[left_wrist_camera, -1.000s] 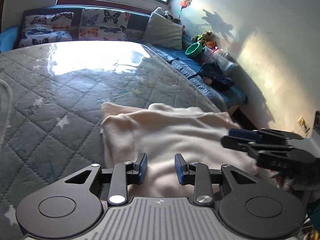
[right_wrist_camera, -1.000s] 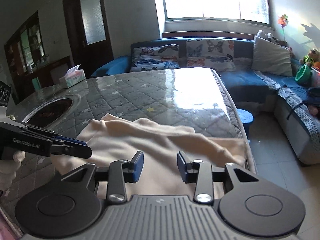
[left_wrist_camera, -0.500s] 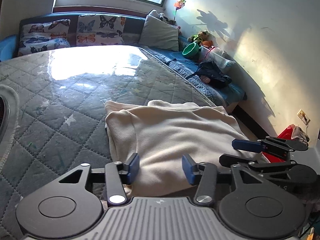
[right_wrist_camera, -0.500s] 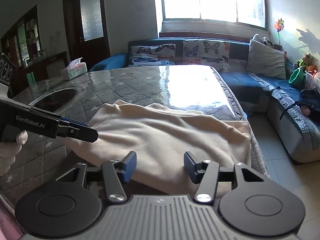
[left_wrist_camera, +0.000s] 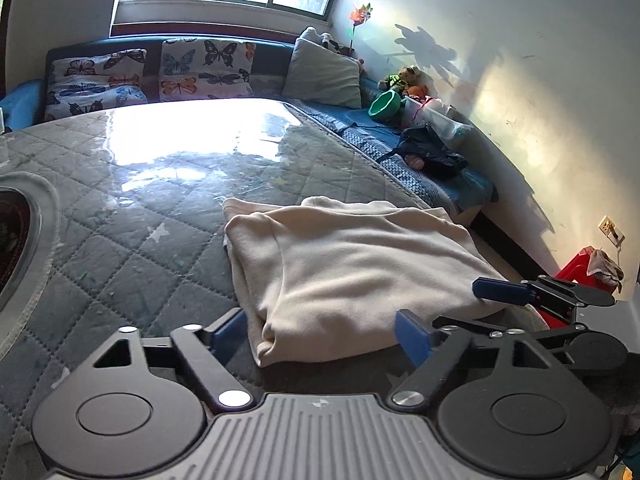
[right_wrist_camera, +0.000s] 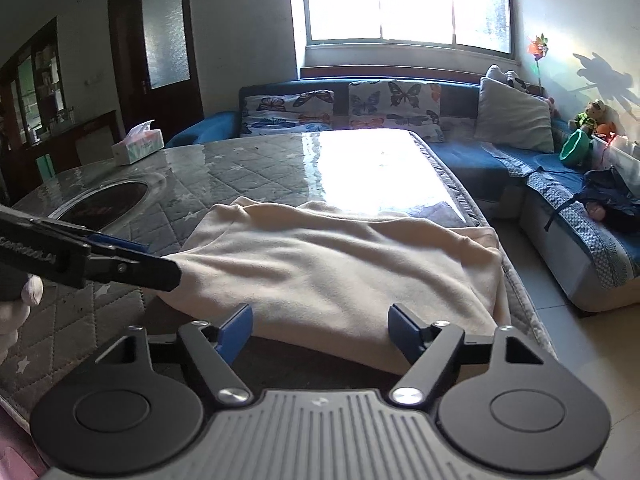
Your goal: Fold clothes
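Observation:
A cream fleece garment [left_wrist_camera: 352, 264] lies folded in a thick rectangle on the quilted grey table cover [left_wrist_camera: 132, 208]; it also shows in the right wrist view [right_wrist_camera: 340, 264]. My left gripper [left_wrist_camera: 320, 338] is open, its jaws wide apart just short of the garment's near left corner. My right gripper [right_wrist_camera: 320, 328] is open, jaws wide apart at the garment's near edge. The right gripper shows at the garment's right side in the left wrist view [left_wrist_camera: 520, 300]. The left gripper shows at the garment's left corner in the right wrist view [right_wrist_camera: 132, 262].
A blue sofa [right_wrist_camera: 500, 156] with butterfly cushions [right_wrist_camera: 394, 104] runs behind and right of the table. A tissue box [right_wrist_camera: 138, 146] and a dark round inset [right_wrist_camera: 108, 202] are at the table's far left. A red stool [left_wrist_camera: 576, 268] stands by the wall.
Both grippers opened wider and pulled back from the garment toward its near edge. The garment lies flatter and has been let go.

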`<state>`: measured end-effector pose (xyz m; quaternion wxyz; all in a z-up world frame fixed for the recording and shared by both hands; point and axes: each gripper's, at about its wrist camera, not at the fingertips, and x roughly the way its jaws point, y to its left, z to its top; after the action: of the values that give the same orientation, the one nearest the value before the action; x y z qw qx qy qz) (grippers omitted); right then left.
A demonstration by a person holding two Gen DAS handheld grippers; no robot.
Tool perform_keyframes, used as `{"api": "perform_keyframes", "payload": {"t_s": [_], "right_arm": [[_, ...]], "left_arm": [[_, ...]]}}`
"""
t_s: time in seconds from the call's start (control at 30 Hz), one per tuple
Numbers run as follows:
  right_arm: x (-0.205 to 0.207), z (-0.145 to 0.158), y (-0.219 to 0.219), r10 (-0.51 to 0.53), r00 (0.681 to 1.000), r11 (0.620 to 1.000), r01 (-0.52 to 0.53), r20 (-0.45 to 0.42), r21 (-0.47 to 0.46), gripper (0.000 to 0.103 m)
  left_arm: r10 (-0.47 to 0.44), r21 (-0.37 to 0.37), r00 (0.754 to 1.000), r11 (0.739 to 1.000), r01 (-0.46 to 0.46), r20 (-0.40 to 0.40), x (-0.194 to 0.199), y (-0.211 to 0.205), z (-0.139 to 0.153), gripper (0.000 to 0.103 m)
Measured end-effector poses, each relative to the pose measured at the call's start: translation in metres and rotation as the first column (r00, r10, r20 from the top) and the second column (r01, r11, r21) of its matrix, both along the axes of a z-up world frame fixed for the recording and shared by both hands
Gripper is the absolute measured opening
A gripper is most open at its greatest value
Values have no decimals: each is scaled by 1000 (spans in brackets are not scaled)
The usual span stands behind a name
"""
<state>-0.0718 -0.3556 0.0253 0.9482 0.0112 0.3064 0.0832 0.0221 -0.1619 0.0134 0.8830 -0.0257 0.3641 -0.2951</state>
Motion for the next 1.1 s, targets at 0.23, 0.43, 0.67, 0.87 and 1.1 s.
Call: {"api": "perform_keyframes", "payload": {"t_s": [0.23, 0.43, 0.67, 0.87, 1.1], "right_arm": [[-11, 0, 6, -51, 999, 999, 51, 10, -11, 93], [-20, 4, 10, -75, 997, 997, 76, 29, -4, 102], [-30, 4, 15, -103, 994, 995, 103, 20, 4, 103], [-41, 2, 15, -143, 989, 989, 142, 38, 28, 103], [-49, 2, 23, -157, 986, 988, 157, 47, 10, 103]], "left_arm": [[13, 1, 1000, 1000, -13, 26, -10, 8, -1, 103], [28, -13, 999, 1000, -27, 39, -19, 16, -1, 103], [28, -4, 997, 1000, -28, 73, -32, 22, 1, 103], [34, 36, 996, 999, -37, 85, -42, 23, -3, 103], [65, 74, 995, 995, -71, 73, -47, 23, -8, 103]]}}
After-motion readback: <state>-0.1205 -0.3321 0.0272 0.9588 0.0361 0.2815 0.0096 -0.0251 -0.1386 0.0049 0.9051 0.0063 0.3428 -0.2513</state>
